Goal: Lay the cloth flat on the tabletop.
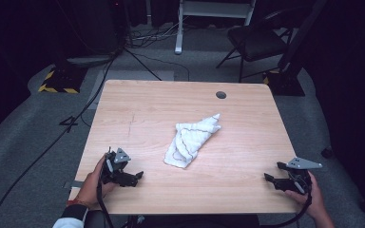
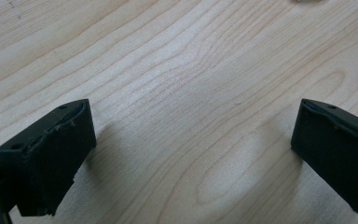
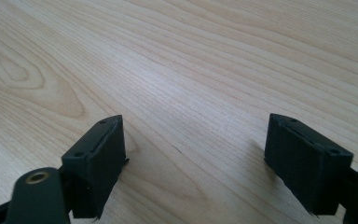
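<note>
A crumpled white towel (image 1: 192, 138) lies in the middle of the wooden table (image 1: 138, 109). My left gripper (image 1: 134, 176) rests near the front left corner, held in a hand, well left of the towel. In the left gripper view its two black jaws stand wide apart, left gripper (image 2: 193, 135), with bare wood between them. My right gripper (image 1: 272, 173) sits near the front right corner, held in the other hand, pointing toward the table's middle. Seen in the right gripper view, the right gripper (image 3: 193, 140) is open too, and bare wood lies between its jaws.
A round grommet hole (image 1: 221, 95) sits near the table's far edge. Beyond the table stand a black folding chair (image 1: 256, 42), a white frame's leg (image 1: 178, 28) and cables (image 1: 90, 95) on the grey floor. A yellow-and-black striped base (image 1: 57, 83) lies at the far left.
</note>
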